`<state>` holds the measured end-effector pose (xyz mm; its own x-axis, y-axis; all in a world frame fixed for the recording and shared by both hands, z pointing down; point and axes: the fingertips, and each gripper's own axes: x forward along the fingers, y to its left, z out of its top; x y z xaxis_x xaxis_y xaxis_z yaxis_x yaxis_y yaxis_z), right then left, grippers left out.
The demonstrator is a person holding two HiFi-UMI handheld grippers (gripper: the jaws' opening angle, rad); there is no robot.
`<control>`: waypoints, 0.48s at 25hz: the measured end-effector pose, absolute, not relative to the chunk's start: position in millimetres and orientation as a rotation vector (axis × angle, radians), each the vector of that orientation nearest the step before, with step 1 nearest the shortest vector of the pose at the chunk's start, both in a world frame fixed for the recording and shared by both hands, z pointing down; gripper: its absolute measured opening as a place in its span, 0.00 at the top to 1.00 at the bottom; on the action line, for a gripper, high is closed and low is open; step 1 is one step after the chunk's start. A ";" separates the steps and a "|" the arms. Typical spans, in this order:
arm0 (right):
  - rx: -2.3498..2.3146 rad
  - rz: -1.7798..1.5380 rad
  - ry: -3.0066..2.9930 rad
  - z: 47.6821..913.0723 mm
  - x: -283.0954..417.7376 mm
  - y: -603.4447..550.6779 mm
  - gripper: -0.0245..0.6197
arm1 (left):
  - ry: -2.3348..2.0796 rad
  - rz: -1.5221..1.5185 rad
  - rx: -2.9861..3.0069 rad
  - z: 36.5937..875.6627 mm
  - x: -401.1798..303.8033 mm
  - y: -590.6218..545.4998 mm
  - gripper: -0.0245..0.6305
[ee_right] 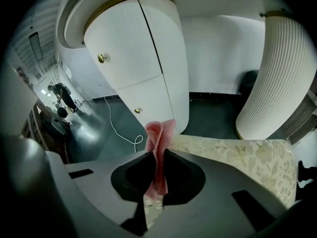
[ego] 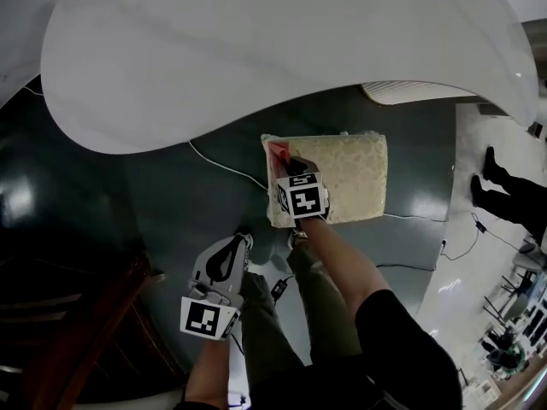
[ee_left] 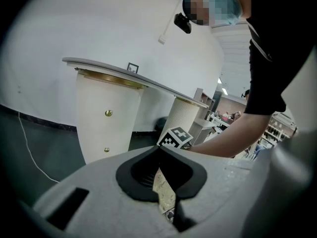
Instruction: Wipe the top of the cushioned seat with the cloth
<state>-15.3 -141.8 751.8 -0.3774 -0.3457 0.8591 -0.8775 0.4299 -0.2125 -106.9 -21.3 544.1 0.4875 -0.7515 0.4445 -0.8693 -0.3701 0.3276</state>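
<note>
Head view: the cushioned seat is a rectangular pad in cream fabric with a pale woven leaf pattern, soft-edged and slightly puffed, on a dark glossy floor. The right gripper is above the seat's left end, jaws clamped on the cloth, a pink ribbed rag bunched into a narrow fold that stands up between the tips (the right gripper view shows it pinched at mid-length, with loose ends above and below). The cloth sits at the seat's far-left corner. From there, nearly the whole top stretches away to the right along the seat's long axis, so I judge the coming stroke must run that way, or back and forth across the short side.

The left gripper hangs off the seat beside its near-left corner, over the floor, jaws closed together on nothing; the right arm is plainly the nearer one. A white cable trails on the floor left of the seat, and a white cabinet with brass knobs stands beyond the seat.
</note>
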 end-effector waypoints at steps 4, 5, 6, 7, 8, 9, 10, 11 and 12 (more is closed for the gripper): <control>1.073 0.882 -1.895 748.3 25.7 -145.9 0.92 | -1.299 0.300 2.233 548.1 -84.6 -25.8 0.94; 1.087 0.881 -1.885 747.3 40.6 -148.1 0.92 | -1.285 0.301 2.240 549.4 -76.5 -28.4 0.94; 1.100 0.877 -1.873 747.0 56.5 -150.3 0.92 | -1.271 0.303 2.245 550.8 -68.8 -30.9 0.94; 1.111 0.867 -1.859 747.3 72.2 -152.3 0.92 | -1.259 0.303 2.250 552.1 -62.3 -33.1 0.94; 1.121 0.853 -1.843 748.0 87.0 -154.0 0.92 | -1.249 0.299 2.253 553.1 -56.9 -35.1 0.94; 1.130 0.836 -1.826 748.8 101.2 -155.3 0.92 | -1.240 0.294 2.258 554.1 -52.5 -36.4 0.94; 1.141 0.821 -1.807 749.7 115.1 -156.2 0.92 | -1.229 0.291 2.263 555.6 -49.1 -36.9 0.94; 1.154 0.808 -1.786 750.4 129.5 -156.4 0.92 | -1.218 0.290 2.270 557.0 -46.3 -36.9 0.94; 1.169 0.798 -1.764 750.9 145.0 -156.5 0.92 | -1.207 0.287 2.276 557.9 -43.2 -37.5 0.94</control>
